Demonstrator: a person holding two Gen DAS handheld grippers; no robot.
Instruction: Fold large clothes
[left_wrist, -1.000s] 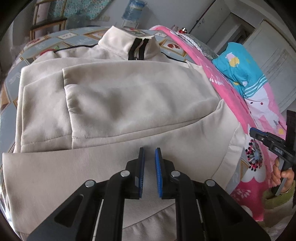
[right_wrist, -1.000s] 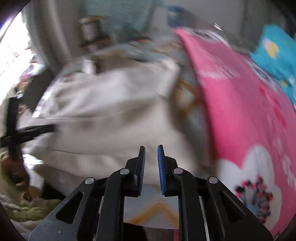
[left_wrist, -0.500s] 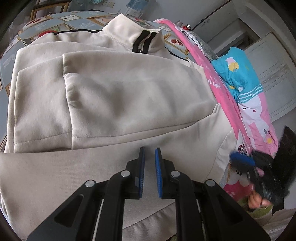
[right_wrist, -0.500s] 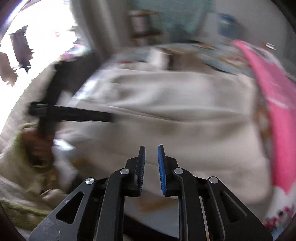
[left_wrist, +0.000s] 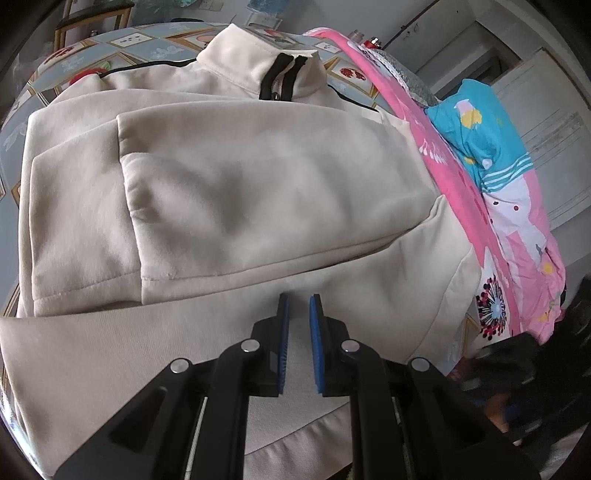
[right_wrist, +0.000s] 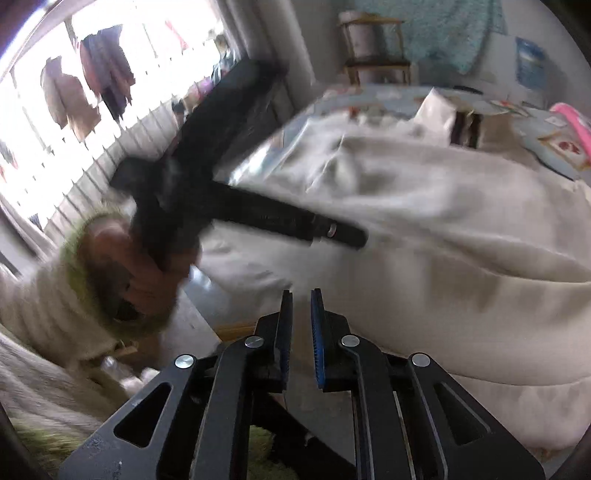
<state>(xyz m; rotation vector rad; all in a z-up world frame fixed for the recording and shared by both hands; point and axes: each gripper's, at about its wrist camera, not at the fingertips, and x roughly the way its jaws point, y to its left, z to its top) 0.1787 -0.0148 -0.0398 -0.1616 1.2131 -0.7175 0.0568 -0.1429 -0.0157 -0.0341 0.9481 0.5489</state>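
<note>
Since half a second ago, the right tongs (right_wrist: 298, 295) have swung left, so the hand (right_wrist: 147, 273) gripping the other tool now fills the left of their blurred view. Both tongs stand a narrow slit apart with nothing between the blue pads, the left tongs (left_wrist: 298, 301) hovering over the lower part of the cream jacket (left_wrist: 229, 192). Beyond them the jacket lies on the patterned bed (left_wrist: 140, 40), sleeve folded across its chest, collar farthest, with a pink quilt (left_wrist: 517, 236) along its right edge.
</note>
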